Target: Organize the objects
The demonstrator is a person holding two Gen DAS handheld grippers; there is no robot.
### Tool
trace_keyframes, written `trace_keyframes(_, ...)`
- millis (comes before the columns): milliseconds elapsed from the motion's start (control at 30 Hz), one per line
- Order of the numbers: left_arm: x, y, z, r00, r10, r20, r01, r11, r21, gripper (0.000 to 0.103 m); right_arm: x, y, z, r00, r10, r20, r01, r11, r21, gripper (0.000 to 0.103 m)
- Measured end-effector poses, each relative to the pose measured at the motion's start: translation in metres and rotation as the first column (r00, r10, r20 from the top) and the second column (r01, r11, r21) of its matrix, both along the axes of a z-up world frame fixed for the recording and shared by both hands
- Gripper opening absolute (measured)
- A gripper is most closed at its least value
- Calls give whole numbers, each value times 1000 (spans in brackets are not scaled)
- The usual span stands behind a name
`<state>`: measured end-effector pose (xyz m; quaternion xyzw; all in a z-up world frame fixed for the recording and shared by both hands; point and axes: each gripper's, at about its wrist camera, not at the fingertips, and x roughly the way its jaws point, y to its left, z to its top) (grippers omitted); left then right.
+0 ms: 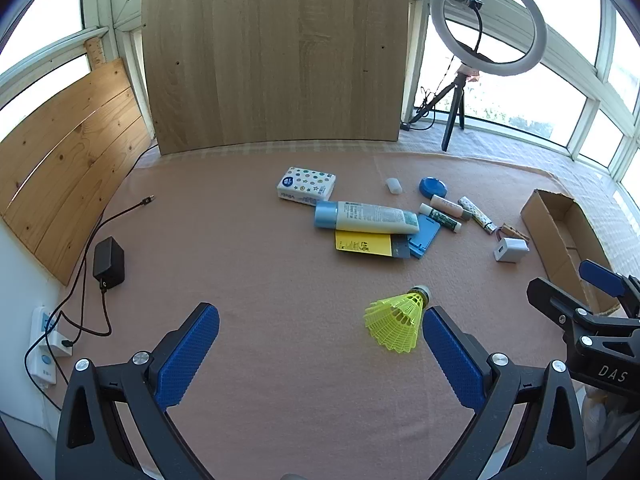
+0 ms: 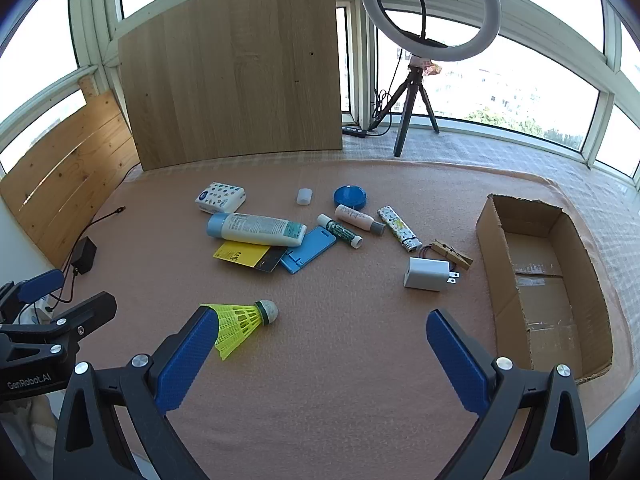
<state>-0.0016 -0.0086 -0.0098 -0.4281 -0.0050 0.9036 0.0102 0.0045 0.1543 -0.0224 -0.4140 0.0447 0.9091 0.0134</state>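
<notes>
Both grippers hover side by side over the pink cloth-covered table [image 2: 320, 360], angled down at it. The left gripper [image 1: 320, 344] has its blue pads spread wide, nothing between them; the right gripper [image 2: 320, 344] is spread just as wide and empty too.

Nearest in, the yellow shuttlecock [image 1: 396, 320] lies on its side on the cloth, its skirt just beside the left gripper's right pad in the left wrist view; in the right wrist view that skirt runs behind the right gripper's left pad, so whether either pad touches it I cannot tell.

Over on the right sits the open cardboard box [image 2: 504, 280], nothing visible inside it. Just left of the box is a white charger plug [image 2: 426, 274], a wooden clothespin [image 2: 452, 254] touching its far corner.

Further out is the main scatter: a yellow card [image 2: 240, 253] and a blue phone stand [image 2: 308, 250] tucked under a large white tube with a blue cap [image 2: 256, 230]. To the right lie a green-labelled stick [image 2: 340, 231], a small pink bottle [image 2: 358, 219] and a patterned lighter [image 2: 398, 228]. Beyond them, a tissue pack [image 2: 220, 197], a small translucent cap [image 2: 304, 196] and a round blue lid [image 2: 350, 197].

At the back, a wooden board [image 2: 236, 68] leans upright and a ring light [image 2: 430, 8] stands on its tripod by the windows.
</notes>
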Motion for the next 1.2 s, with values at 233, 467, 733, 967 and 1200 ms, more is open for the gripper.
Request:
trace_keyframes(233,0,1,1,1000,0,-4,0,1000,-2,103,0,-1,-1,1000,1,2,-1,1000,1,103)
trace_keyframes(467,1,-1,2,1000,-3,-4,3,1000,-2,103,-1,-2,-1,1000,1,5,-1,1000,-6,103)
trace_keyframes(733,2,0,3,1000,-8,-5,8,1000,-2,103,0,-2,-1,1000,1,5,-1,1000,-9,103)
trace_keyframes(967,4,2,2,1000,-9,-6,9,1000,0,103,1,-4,0,1000,0,12,0,1000,-15,103)
trace_keyframes(1200,4,3,2,1000,-10,-6,10,1000,-1,103,0,-3,-3,1000,0,22,1,1000,-31,103)
